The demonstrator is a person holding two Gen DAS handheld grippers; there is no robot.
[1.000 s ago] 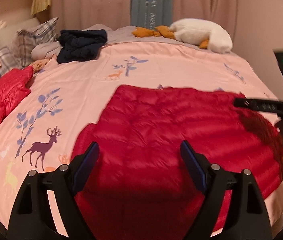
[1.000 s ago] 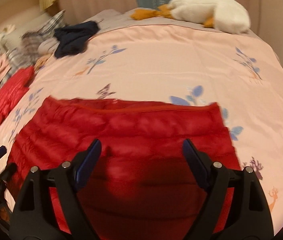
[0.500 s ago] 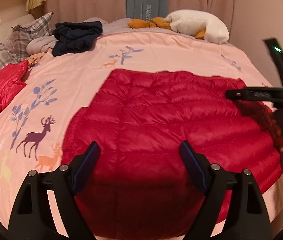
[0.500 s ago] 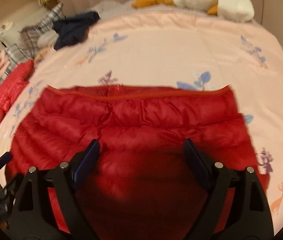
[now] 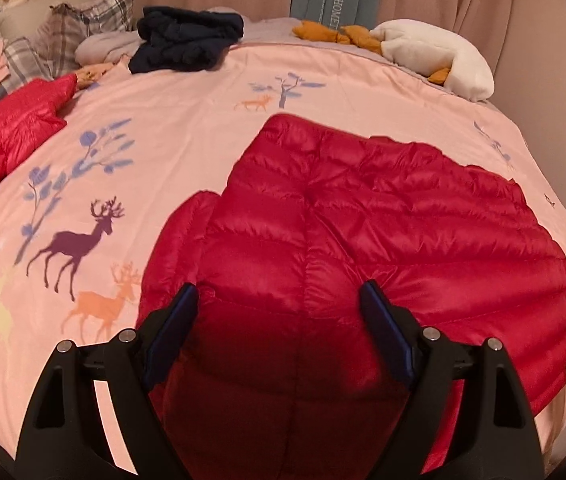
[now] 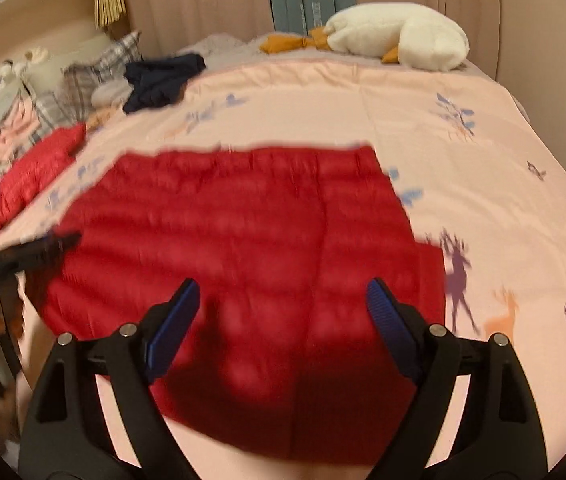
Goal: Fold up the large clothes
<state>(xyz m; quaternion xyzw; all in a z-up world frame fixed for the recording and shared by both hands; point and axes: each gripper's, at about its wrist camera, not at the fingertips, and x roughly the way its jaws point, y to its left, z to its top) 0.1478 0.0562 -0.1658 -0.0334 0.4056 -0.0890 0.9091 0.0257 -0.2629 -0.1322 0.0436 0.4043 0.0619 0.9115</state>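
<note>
Directly below my 2 tongs lies the red down jacket (image 5: 363,232), spread flat on the pink deer-print duvet (image 5: 187,120) with its near hem running under both sets of fingers. My left gripper (image 5: 279,312) stands wide with nothing between its blue pads, and it hangs over the jacket's left part, where a sleeve bulges out at the edge. My right gripper (image 6: 283,312) is just as wide and also empty, over the middle of the near hem; that view is blurred, so I cannot tell fine seams. From both views the jacket's long axis runs side to side across my front, its far edge a straight line parallel to the hem. I judge the left tongs nearer the sleeve side, the right nearer the opposite edge. Farther off sit a second red jacket (image 5: 11,128), a navy garment (image 5: 187,40) and a white plush goose (image 5: 435,56).
</note>
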